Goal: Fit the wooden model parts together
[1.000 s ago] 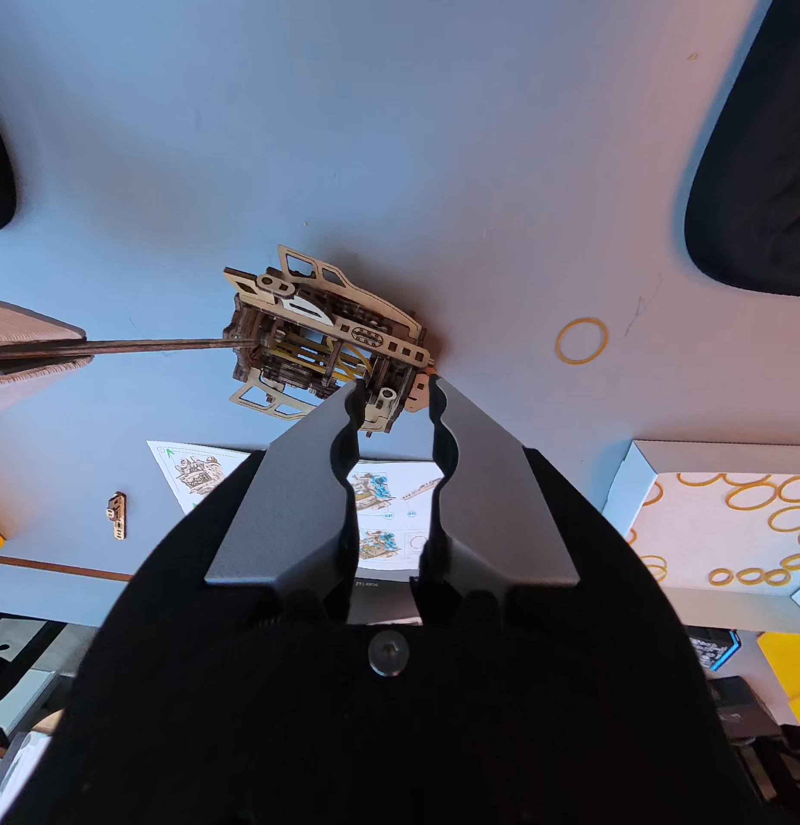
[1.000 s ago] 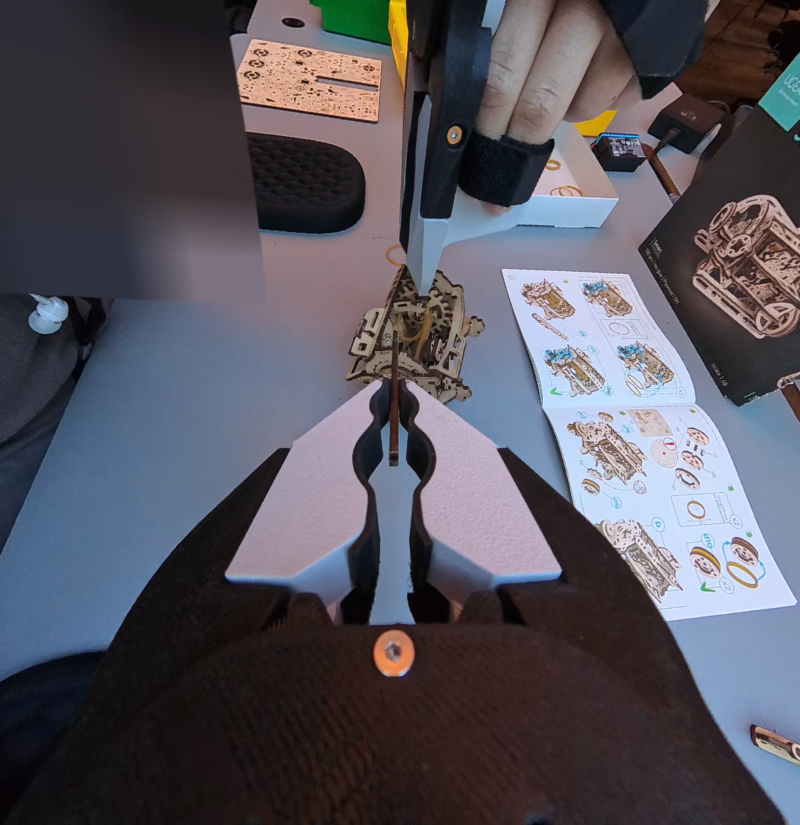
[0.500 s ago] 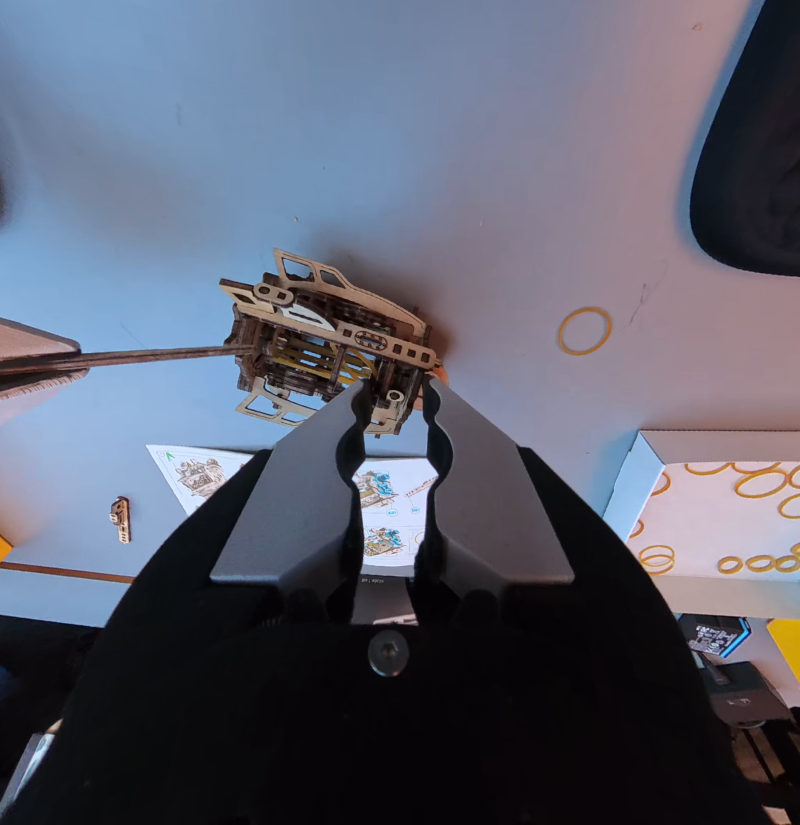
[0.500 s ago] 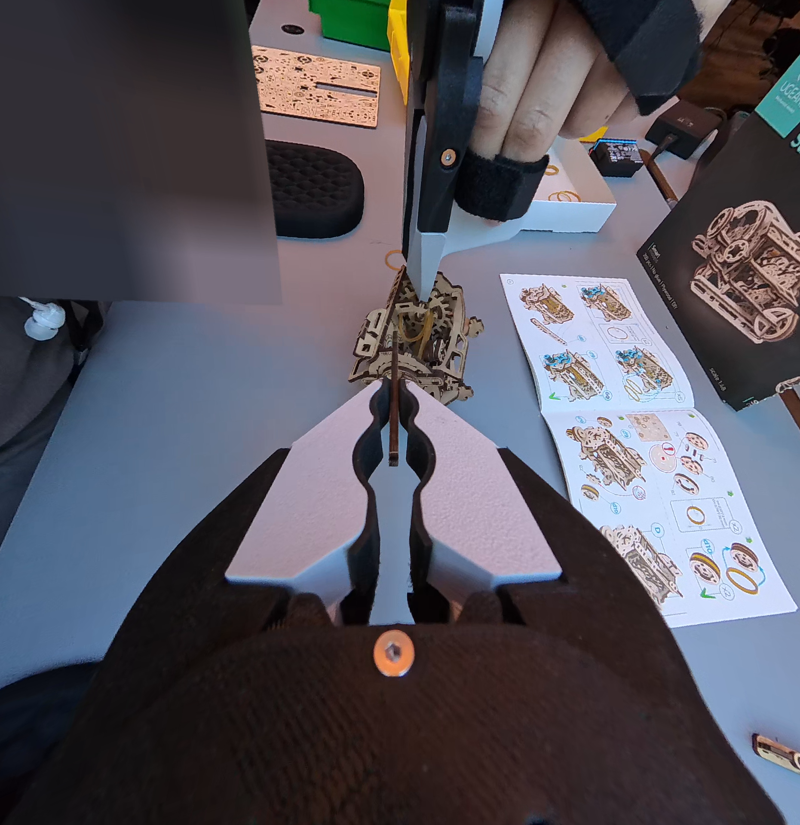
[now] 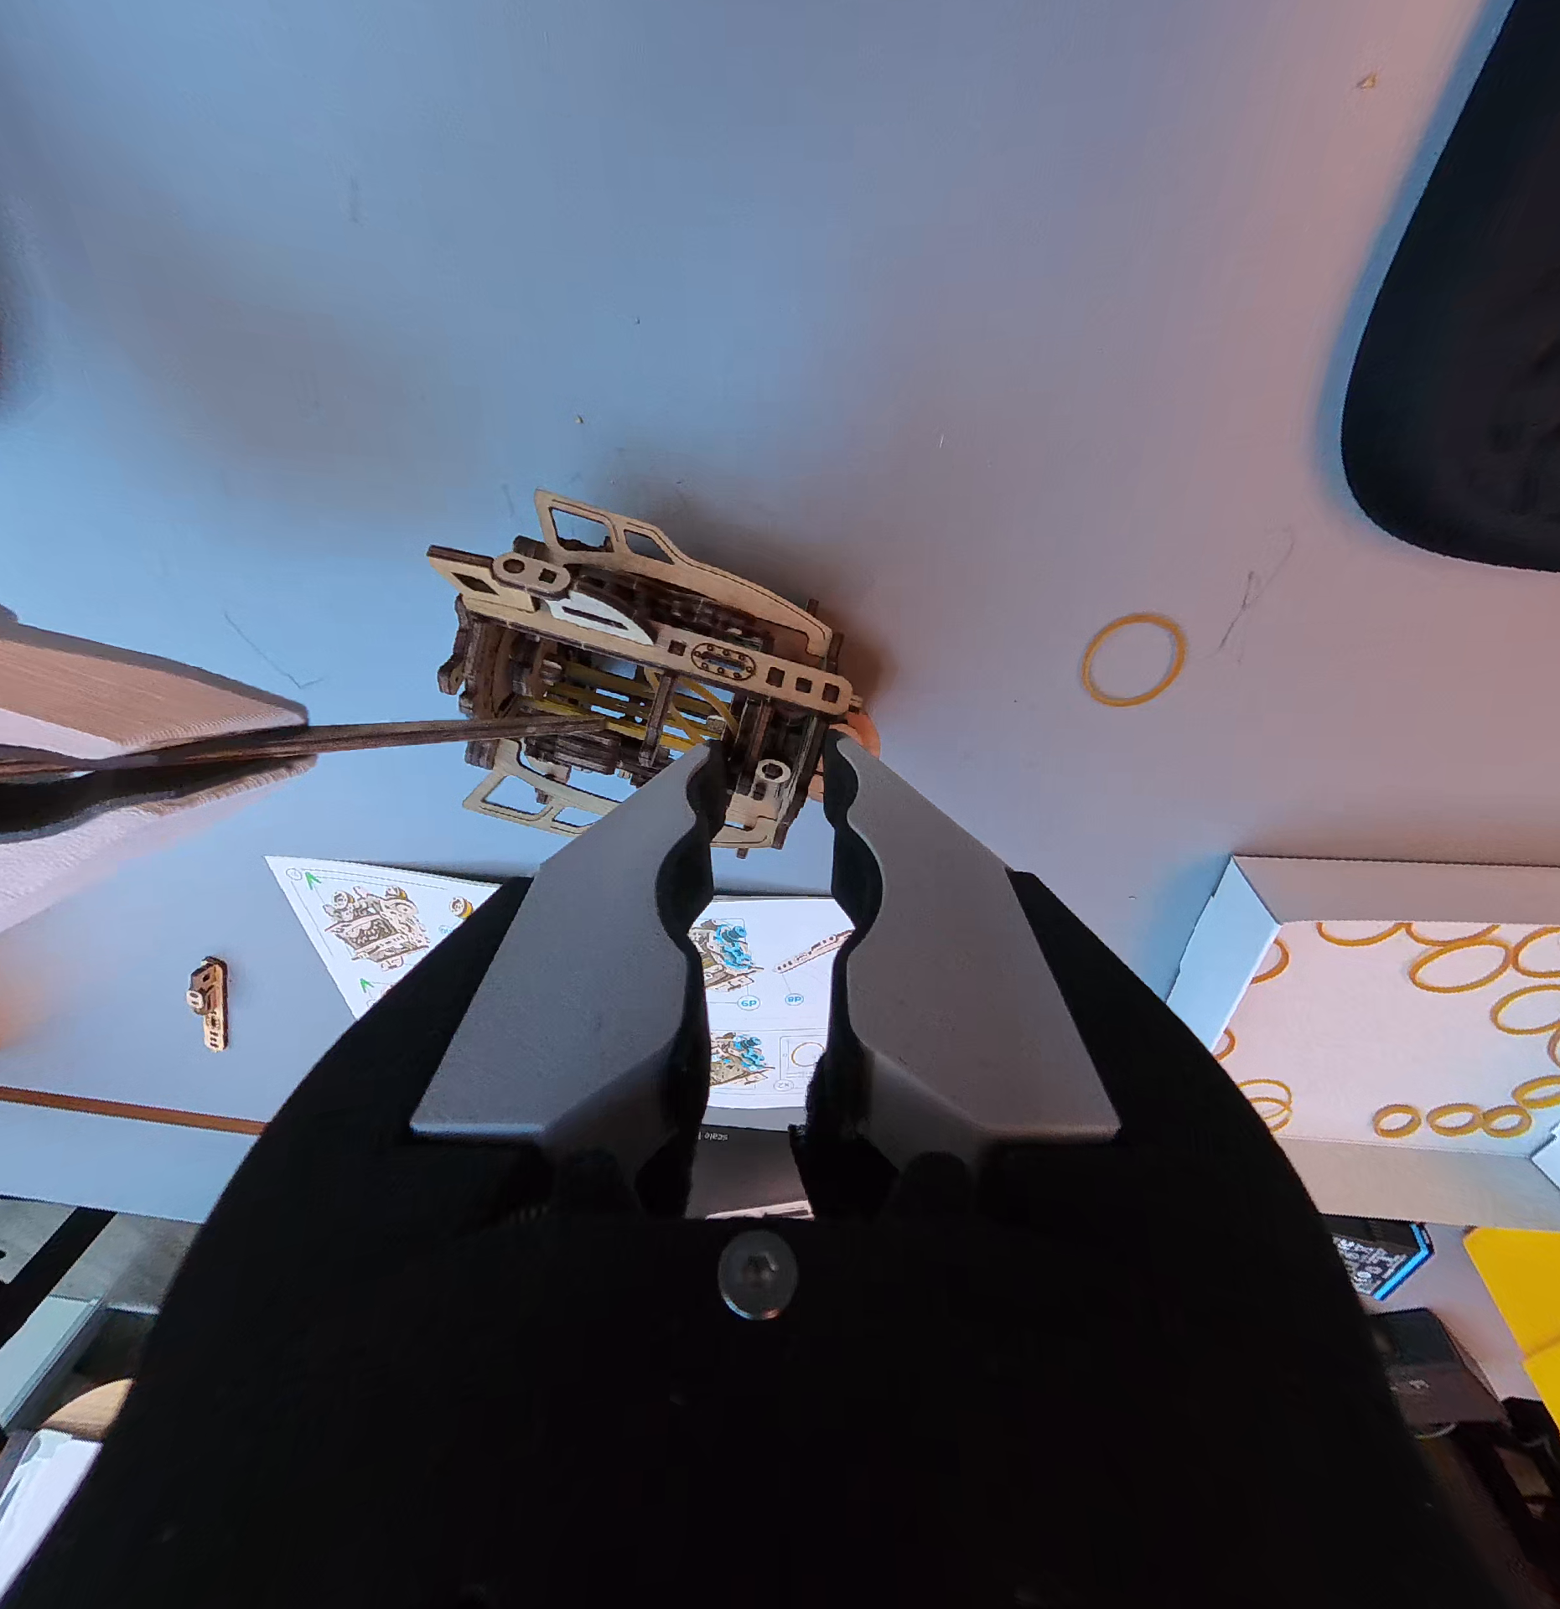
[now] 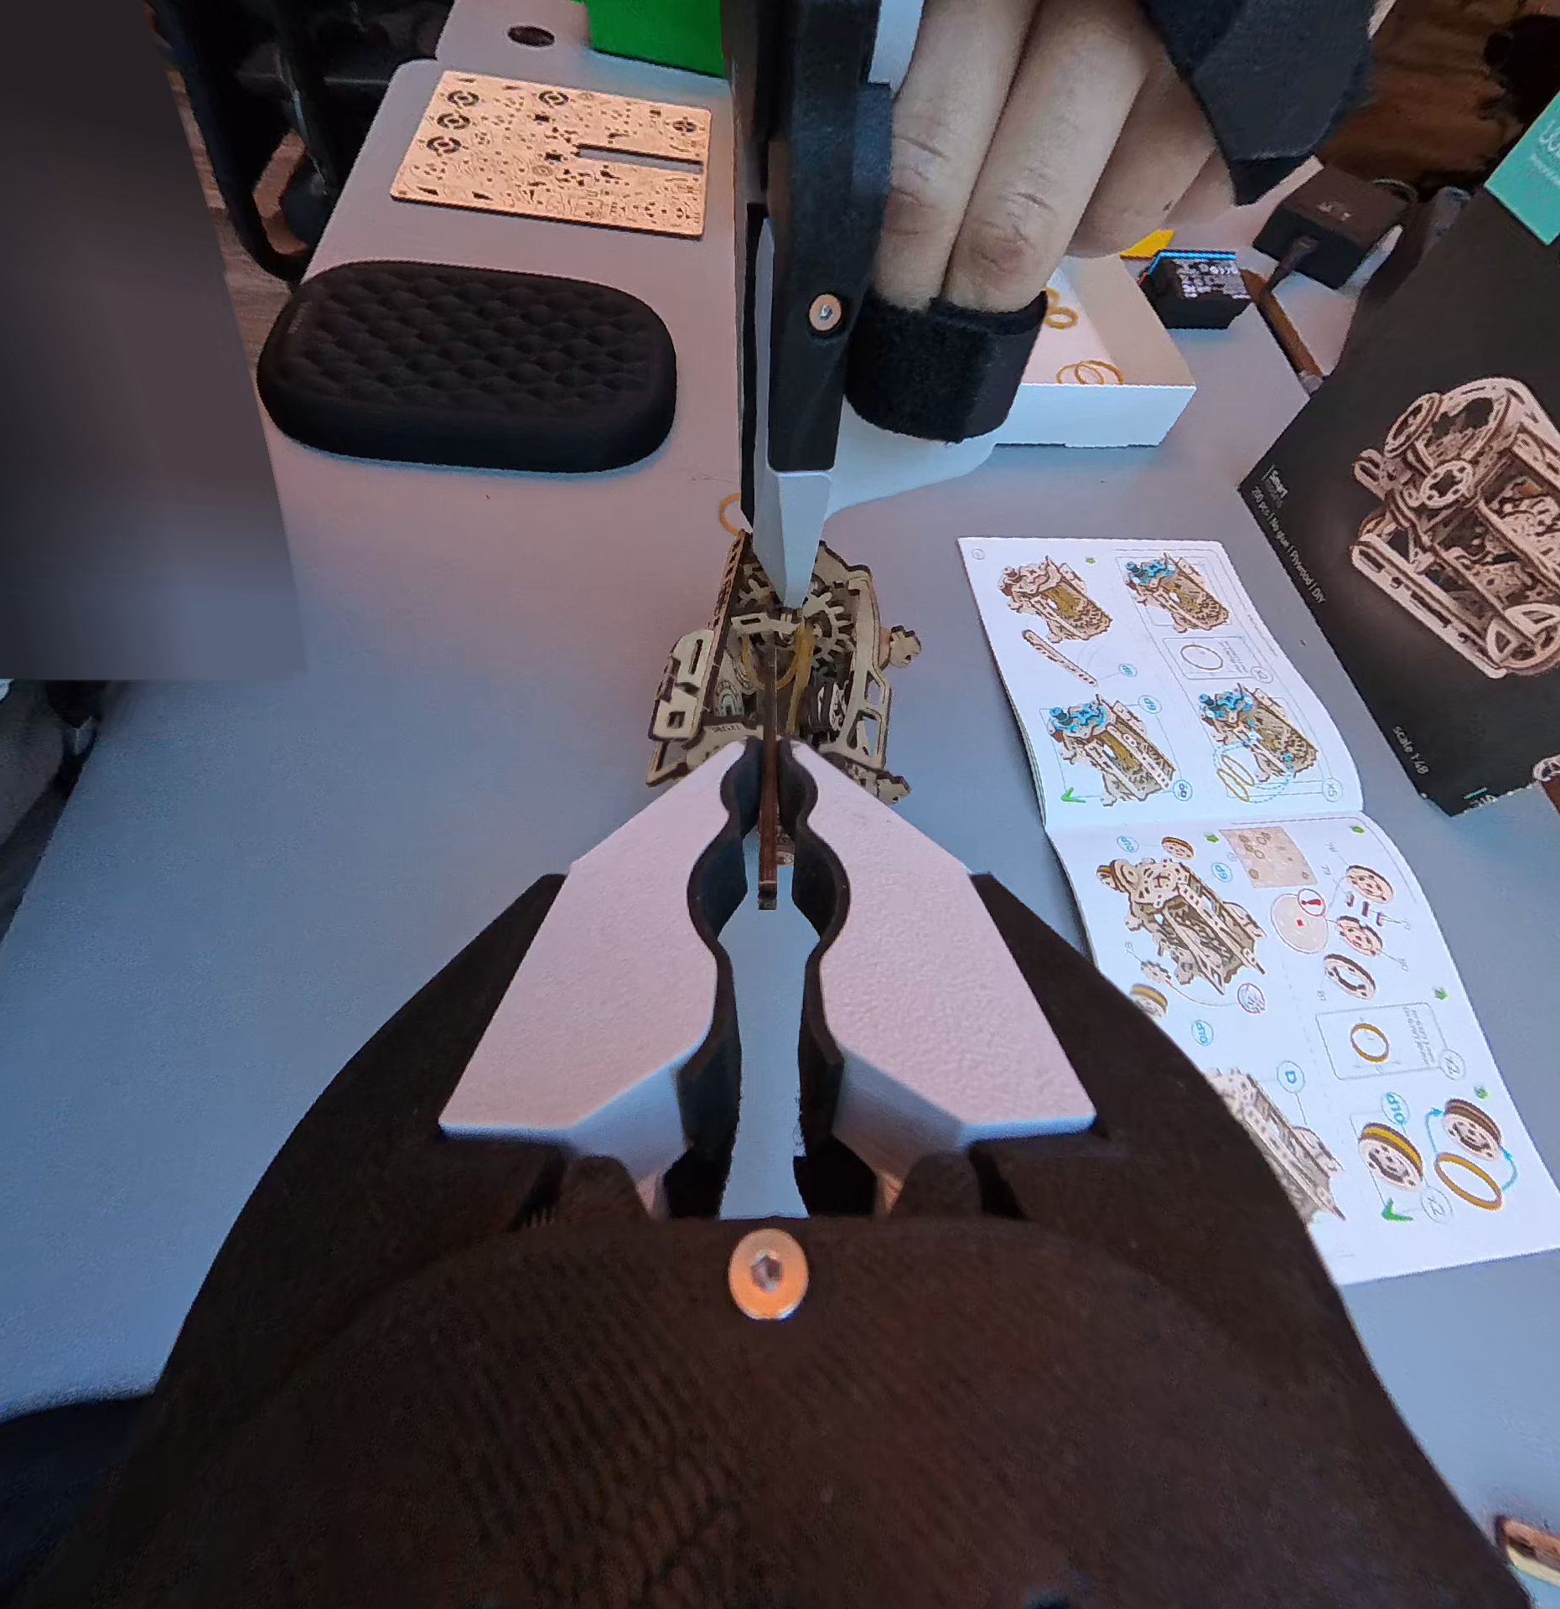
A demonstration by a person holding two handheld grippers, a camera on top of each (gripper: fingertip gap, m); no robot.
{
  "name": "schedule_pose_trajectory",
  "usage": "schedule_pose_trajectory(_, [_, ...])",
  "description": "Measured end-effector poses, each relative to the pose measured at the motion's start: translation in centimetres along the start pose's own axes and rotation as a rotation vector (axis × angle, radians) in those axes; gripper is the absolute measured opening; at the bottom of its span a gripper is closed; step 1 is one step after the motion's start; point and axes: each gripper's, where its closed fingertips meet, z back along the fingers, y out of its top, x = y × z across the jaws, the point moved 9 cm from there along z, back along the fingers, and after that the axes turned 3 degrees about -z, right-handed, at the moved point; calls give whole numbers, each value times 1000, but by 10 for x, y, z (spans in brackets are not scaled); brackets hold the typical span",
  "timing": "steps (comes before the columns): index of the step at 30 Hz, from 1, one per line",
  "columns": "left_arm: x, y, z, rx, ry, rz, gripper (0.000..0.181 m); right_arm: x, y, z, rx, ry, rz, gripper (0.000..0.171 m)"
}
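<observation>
Straight ahead of the right gripper (image 6: 767,775), its fingers pinch a thin wooden stick (image 6: 768,784) lengthwise into the wooden model (image 6: 780,679), whose end the left gripper (image 5: 767,766) clamps on the bench (image 6: 410,784).

My surface (image 6: 428,871) is a smooth grey-blue top, lit cool and blue on one side with a warmer pinkish cast on the other, and faintly scratched in places. Along its far side lie a black quilted pad (image 6: 467,366) and a green block (image 6: 658,30), with a yellow block (image 5: 1534,1289) off another edge. Beyond the surface's rim the room is dim and cluttered with dark gear I cannot make out.
</observation>
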Motion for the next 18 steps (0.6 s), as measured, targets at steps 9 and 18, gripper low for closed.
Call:
schedule_pose_trajectory(9, [-1,1,0,-11,-7,-20,19,9,2,-16,-70,65,-32,1])
schedule_pose_trajectory(18, [-1,1,0,-12,-7,-16,19,15,-1,-17,-43,114,-140,1])
